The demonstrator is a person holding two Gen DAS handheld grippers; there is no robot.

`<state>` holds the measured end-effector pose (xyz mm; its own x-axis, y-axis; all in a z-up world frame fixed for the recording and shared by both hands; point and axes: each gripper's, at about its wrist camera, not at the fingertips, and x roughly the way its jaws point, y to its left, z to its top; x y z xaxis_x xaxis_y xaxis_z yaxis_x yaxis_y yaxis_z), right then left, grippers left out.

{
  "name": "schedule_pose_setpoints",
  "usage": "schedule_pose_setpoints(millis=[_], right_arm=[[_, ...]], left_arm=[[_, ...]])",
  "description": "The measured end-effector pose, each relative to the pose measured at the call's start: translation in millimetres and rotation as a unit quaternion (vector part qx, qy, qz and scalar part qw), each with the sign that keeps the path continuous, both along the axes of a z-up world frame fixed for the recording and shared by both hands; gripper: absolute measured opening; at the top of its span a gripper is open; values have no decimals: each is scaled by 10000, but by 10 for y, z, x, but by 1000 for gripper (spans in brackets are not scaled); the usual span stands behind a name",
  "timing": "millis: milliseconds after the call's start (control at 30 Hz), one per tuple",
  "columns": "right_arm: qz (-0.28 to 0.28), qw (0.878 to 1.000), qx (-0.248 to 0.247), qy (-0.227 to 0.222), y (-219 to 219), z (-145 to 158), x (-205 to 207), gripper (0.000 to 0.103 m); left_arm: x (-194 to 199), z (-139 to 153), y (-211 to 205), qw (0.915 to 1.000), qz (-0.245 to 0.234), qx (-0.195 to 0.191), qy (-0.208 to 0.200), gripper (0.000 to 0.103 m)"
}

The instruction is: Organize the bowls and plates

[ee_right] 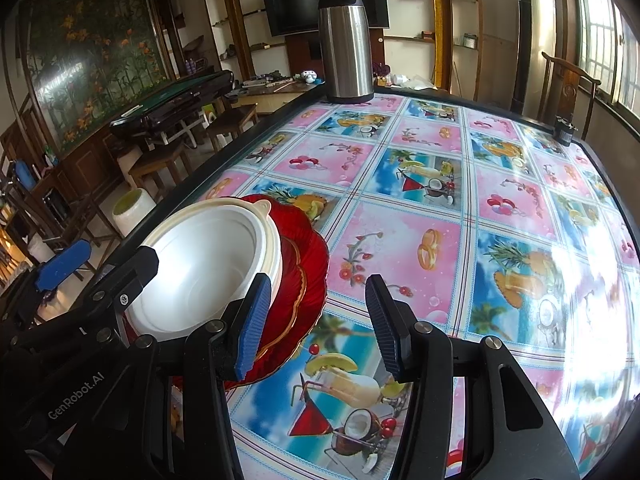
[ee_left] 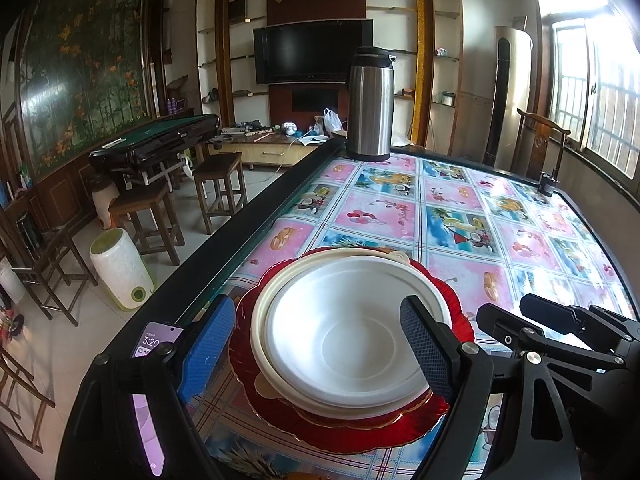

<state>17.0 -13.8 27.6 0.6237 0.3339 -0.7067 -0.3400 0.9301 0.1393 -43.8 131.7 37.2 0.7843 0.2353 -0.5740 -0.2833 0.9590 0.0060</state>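
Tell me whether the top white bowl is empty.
Empty: the white bowl shows only its bare inside, nested on the stack over the red plate.

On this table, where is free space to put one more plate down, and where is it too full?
Free: the wide patterned middle between the red plate, the steel flask and the small black object at the far right edge. Crowded: the near left edge, where the white bowls sit stacked on that plate.
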Motion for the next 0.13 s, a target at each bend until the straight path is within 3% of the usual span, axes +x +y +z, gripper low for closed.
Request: schedule_pose_setpoints(millis=[133], right_arm=[[-77,10000,3,-28,-48,21,4,50]], left_arm=[[2,38,-68,9999,-91,45,-30,85]])
